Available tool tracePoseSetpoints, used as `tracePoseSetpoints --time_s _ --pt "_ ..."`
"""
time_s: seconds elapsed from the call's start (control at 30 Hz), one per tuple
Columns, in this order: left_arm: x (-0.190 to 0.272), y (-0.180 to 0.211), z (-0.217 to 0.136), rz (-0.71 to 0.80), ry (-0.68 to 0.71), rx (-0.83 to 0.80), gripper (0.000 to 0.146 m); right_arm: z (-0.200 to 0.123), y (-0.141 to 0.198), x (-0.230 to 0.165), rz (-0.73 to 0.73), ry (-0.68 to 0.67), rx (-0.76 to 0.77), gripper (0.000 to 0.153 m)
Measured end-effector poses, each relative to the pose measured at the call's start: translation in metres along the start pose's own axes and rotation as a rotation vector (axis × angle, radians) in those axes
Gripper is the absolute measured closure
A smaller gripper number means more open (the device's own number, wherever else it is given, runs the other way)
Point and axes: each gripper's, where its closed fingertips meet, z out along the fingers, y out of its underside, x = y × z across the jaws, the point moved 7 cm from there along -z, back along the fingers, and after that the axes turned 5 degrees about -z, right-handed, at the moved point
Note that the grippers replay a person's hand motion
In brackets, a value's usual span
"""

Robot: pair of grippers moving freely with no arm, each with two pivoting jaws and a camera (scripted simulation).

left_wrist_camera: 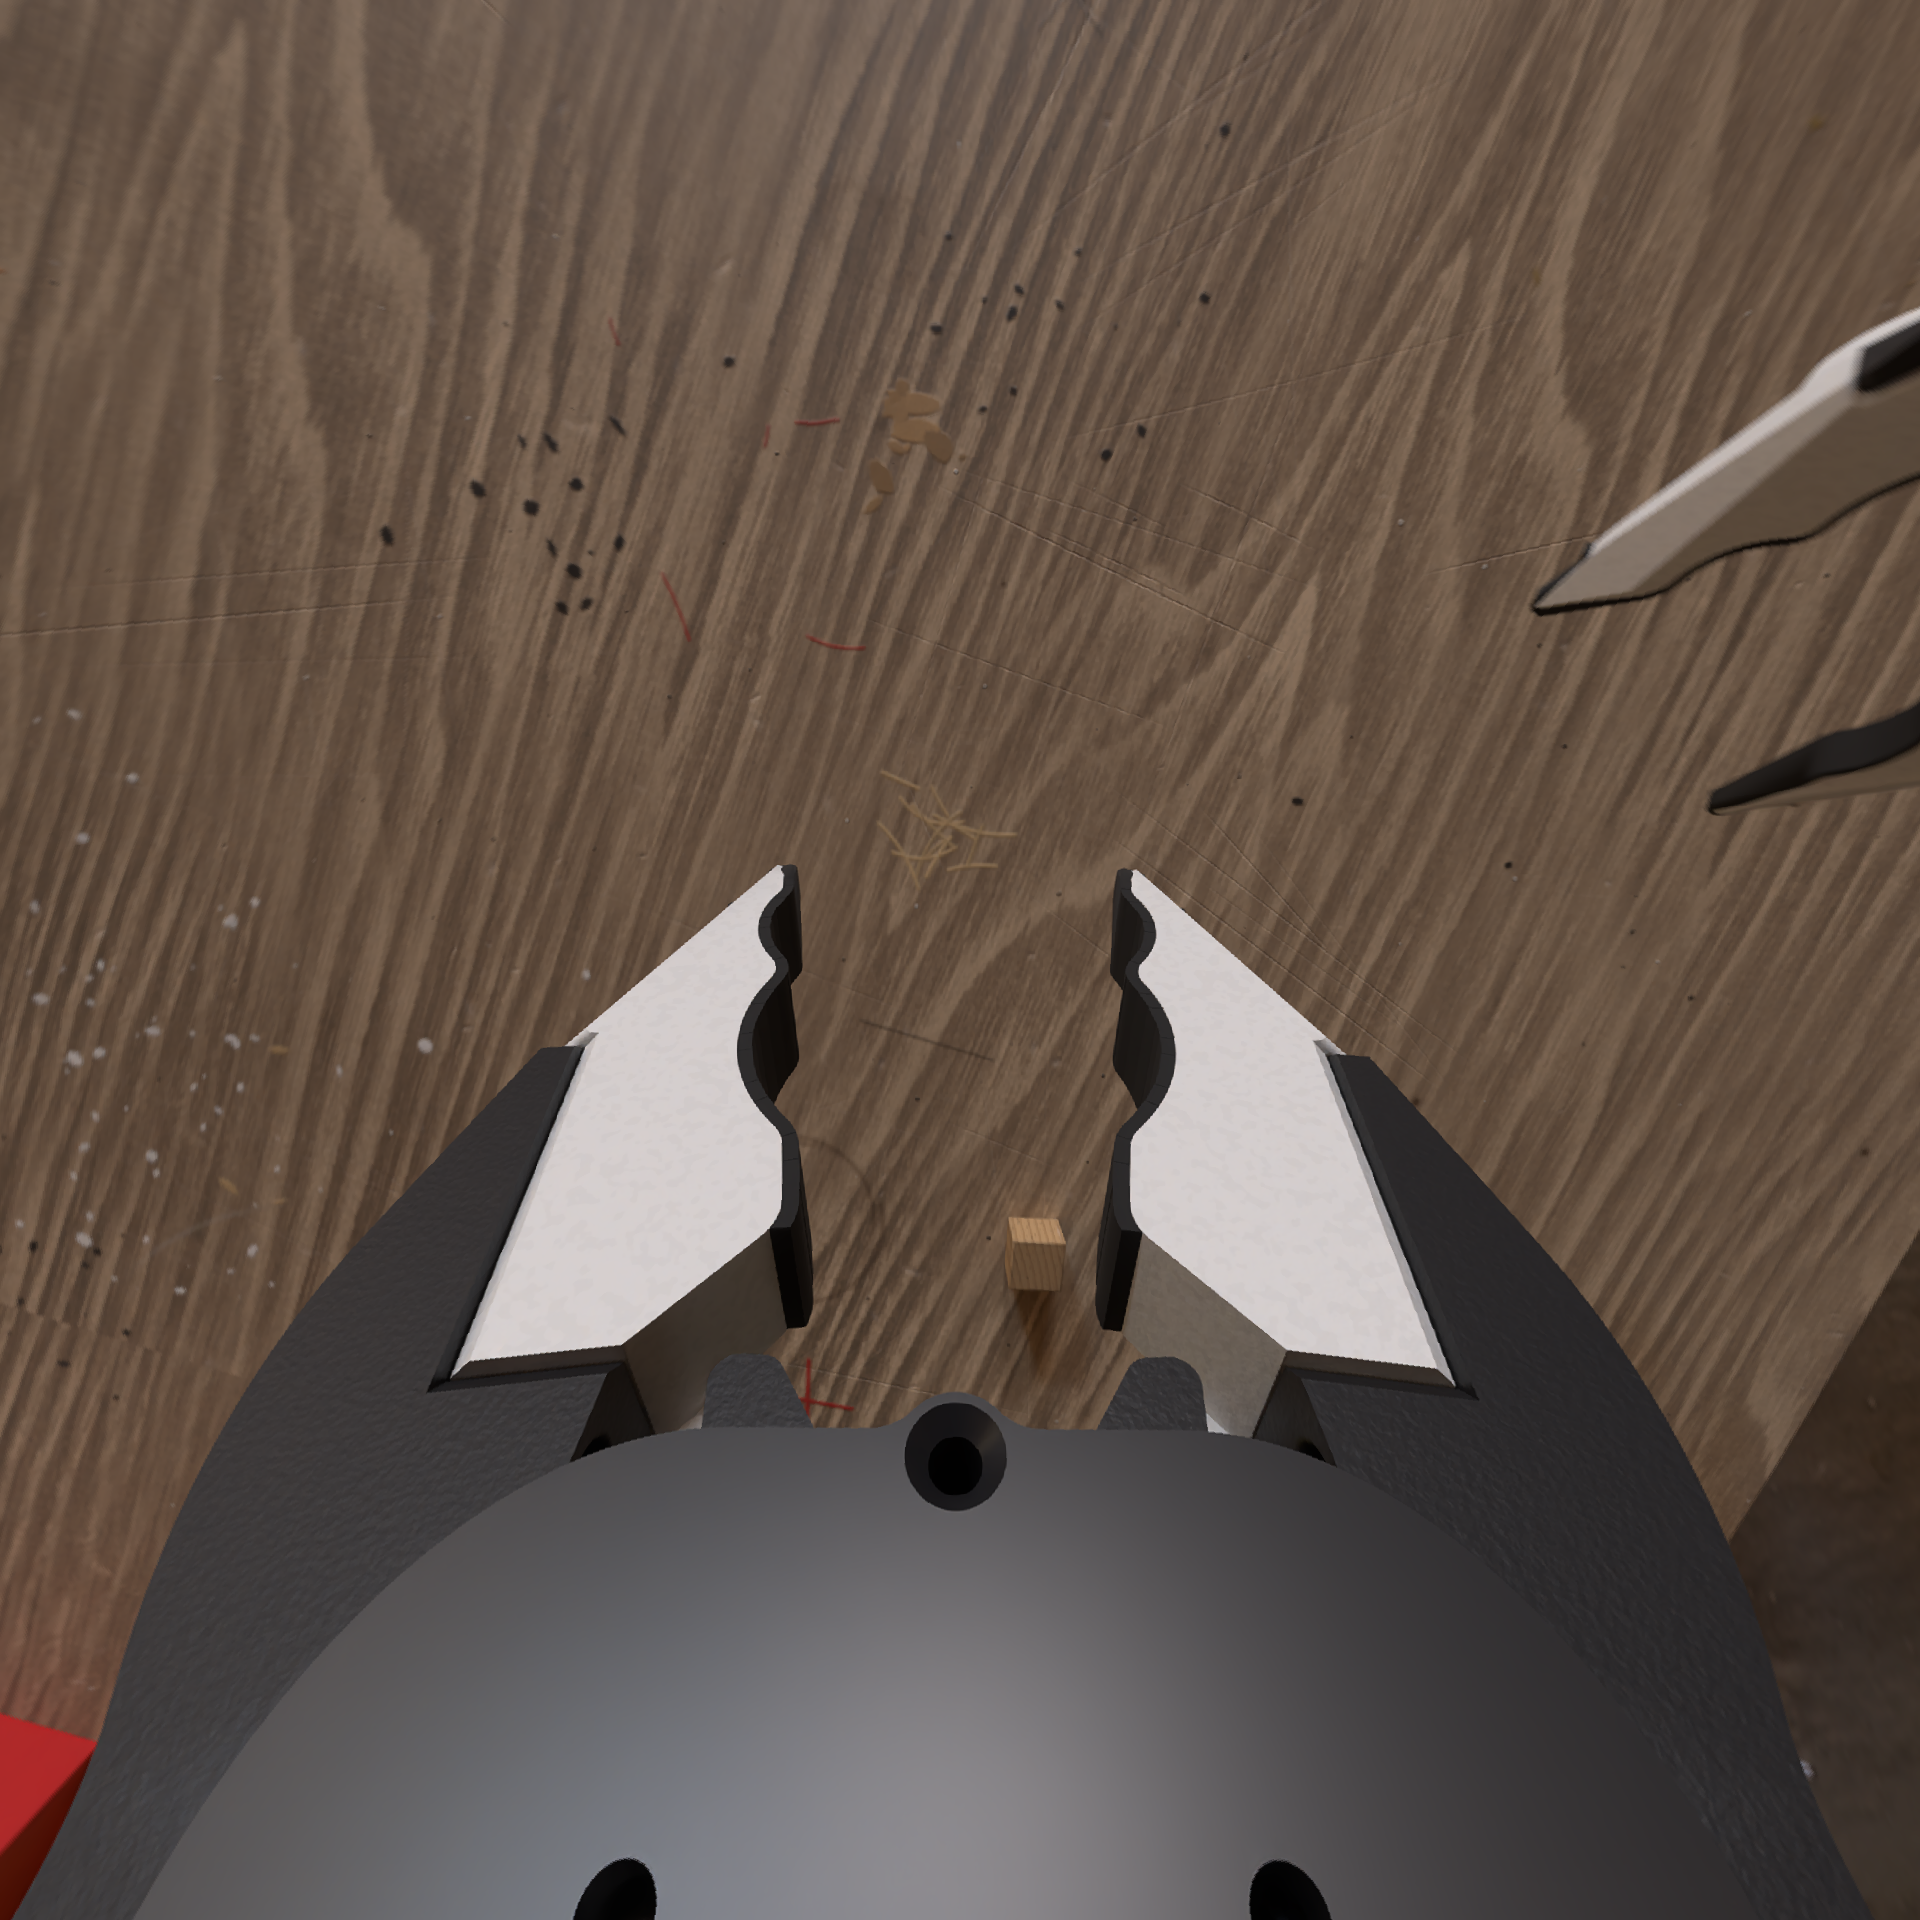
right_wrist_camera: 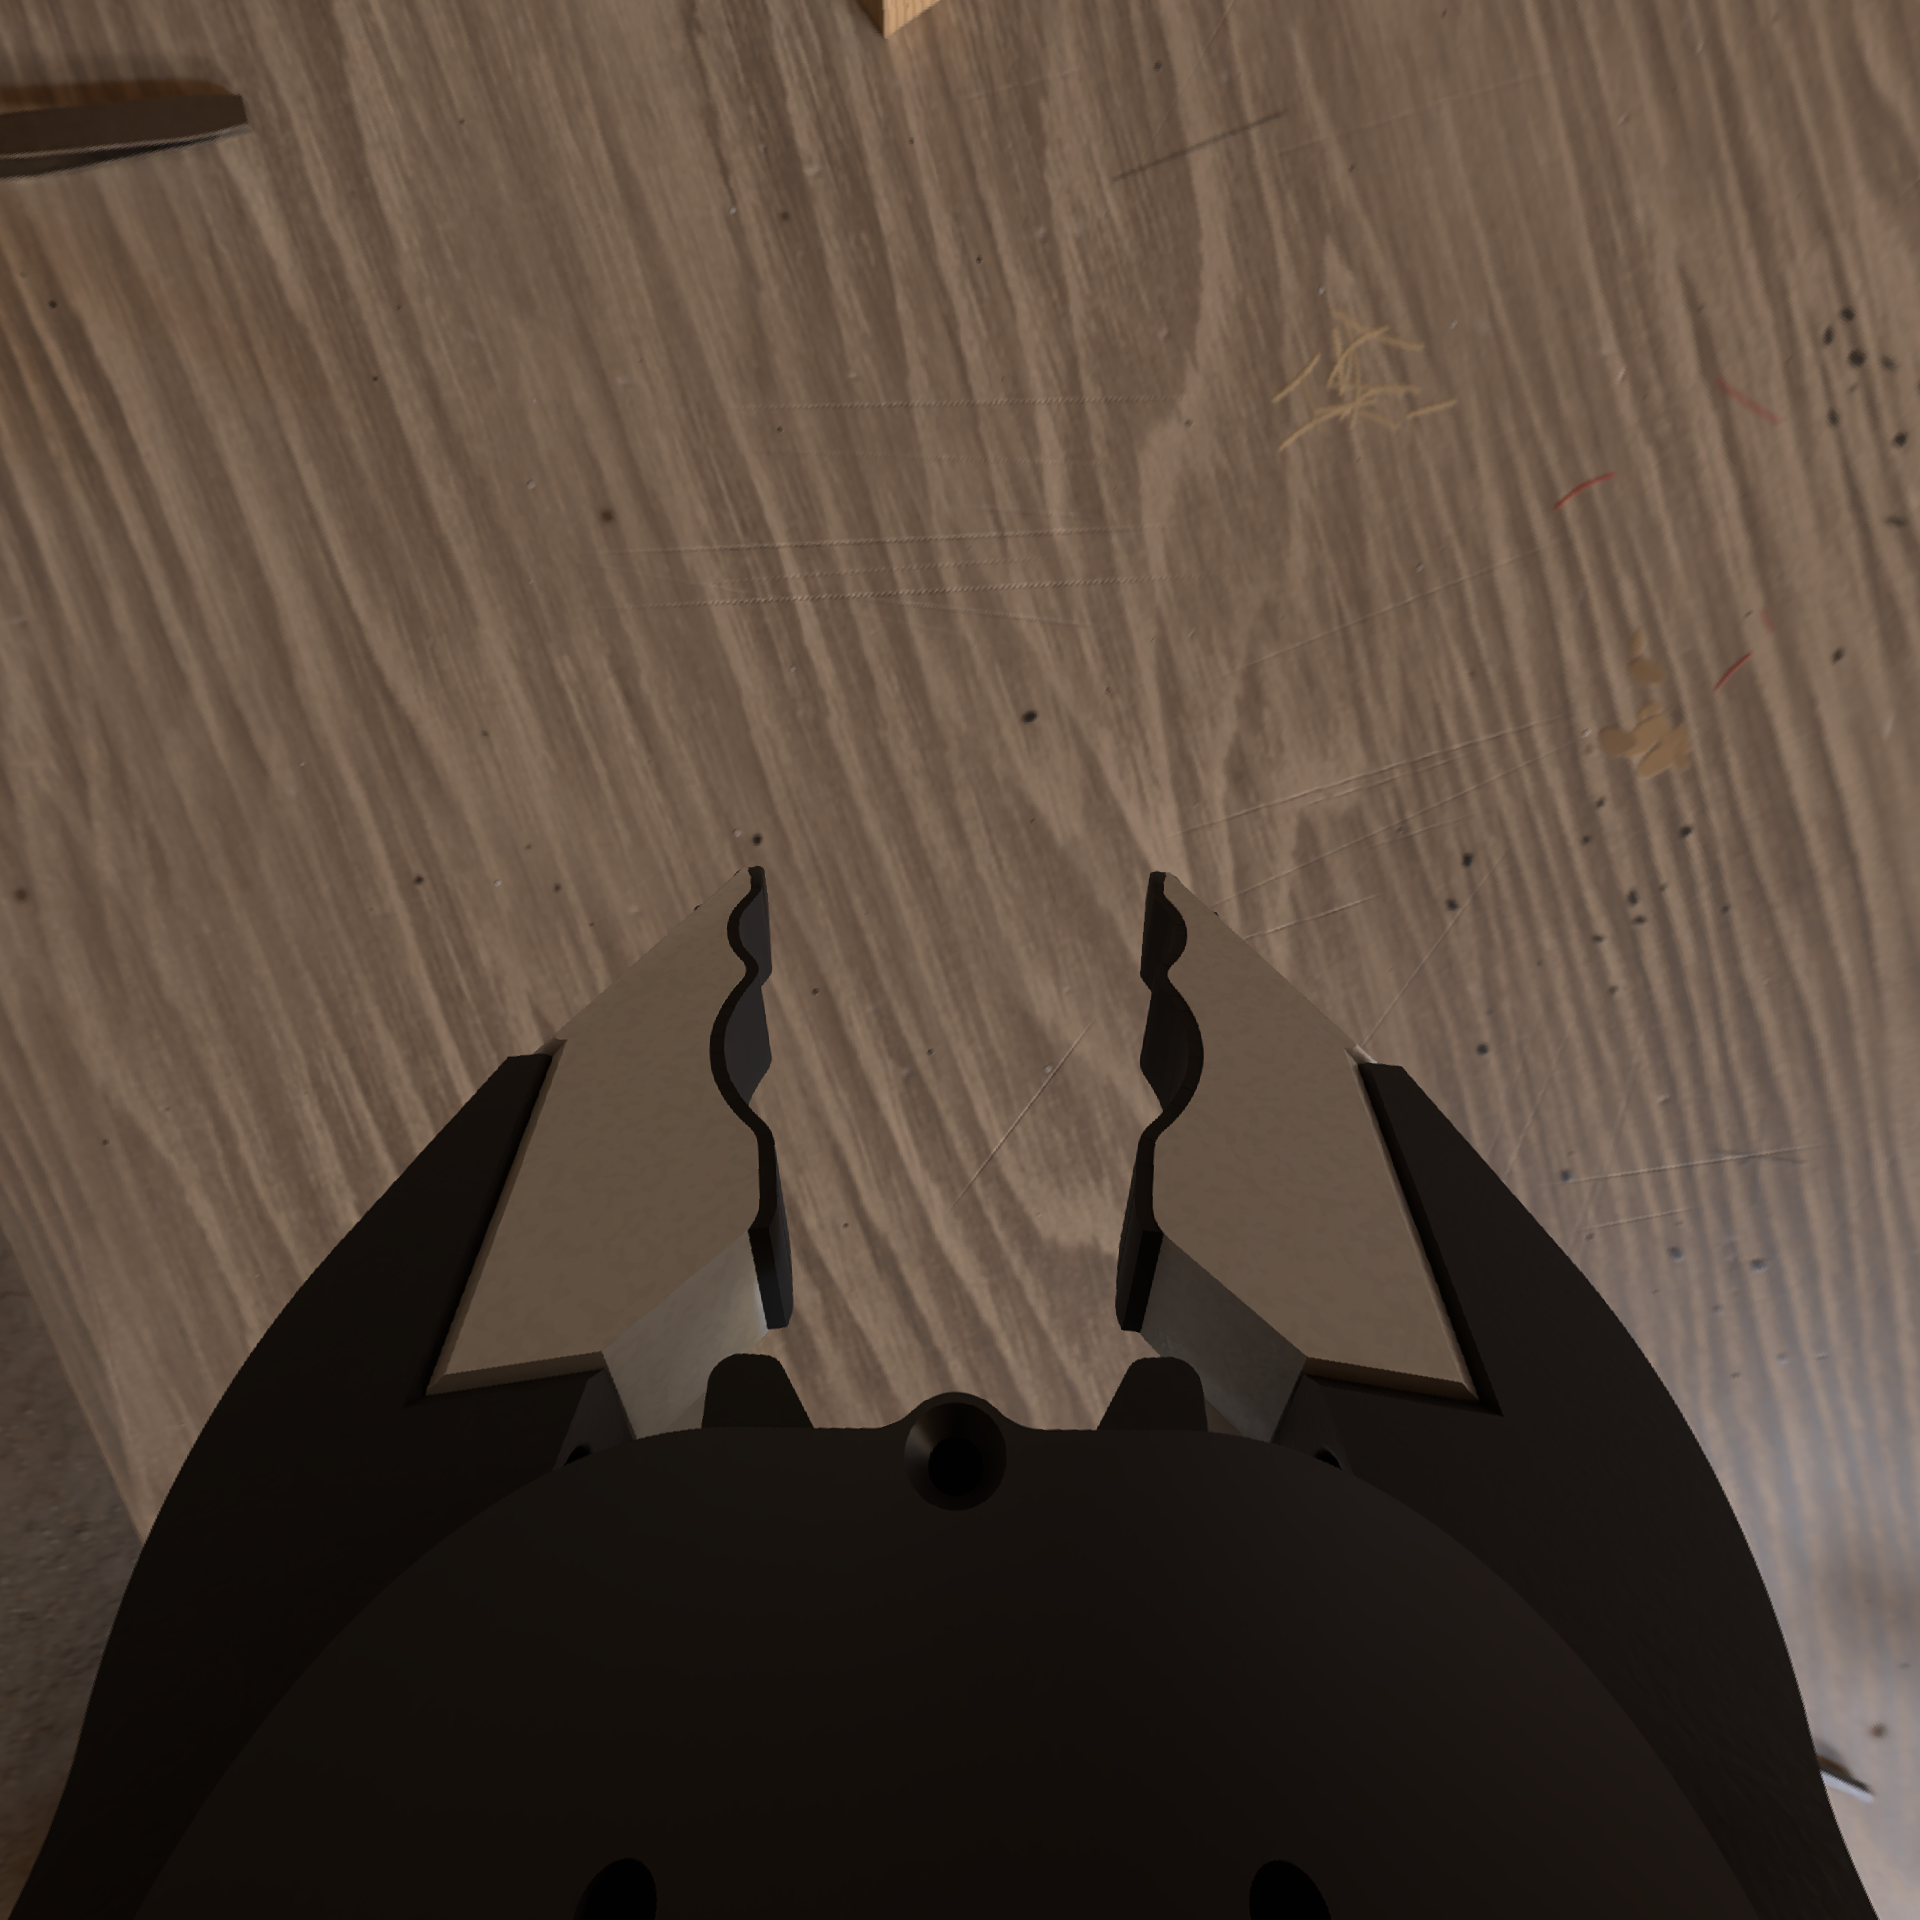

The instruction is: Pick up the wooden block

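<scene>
A small light wooden block lies on the wooden table. In the left wrist view it shows far below, between my left gripper's fingers, close to the right finger's base. My left gripper is open and empty, high above the table. My right gripper is open and empty over bare table. In the right wrist view only a corner of the block shows at the top edge. The right gripper's fingers reach in from the right in the left wrist view, apart from the block.
A red object sits at the bottom left corner. The table's edge runs along the lower right, with darker floor beyond. Straw-like shavings, crumbs and dark specks lie scattered on the table. A left-gripper finger shows at top left.
</scene>
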Motion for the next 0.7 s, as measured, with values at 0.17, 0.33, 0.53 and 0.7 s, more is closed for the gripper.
tracePoseSetpoints --time_s 0.17,0.33,0.53,0.7 --pt "-0.001 0.037 -0.037 -0.033 -0.014 0.112 0.085 0.005 -0.027 0.013 -0.076 -0.001 -0.005 0.080" --pt "-0.003 0.085 -0.075 -0.076 -0.020 0.220 0.084 0.019 -0.067 0.025 -0.183 -0.024 -0.045 0.080" --pt "-0.006 0.143 -0.115 -0.124 -0.017 0.335 0.072 0.041 -0.120 0.033 -0.309 -0.077 -0.101 0.080" --pt "-0.006 0.179 -0.139 -0.140 -0.038 0.337 0.058 0.062 -0.162 0.035 -0.397 -0.141 -0.138 0.080"
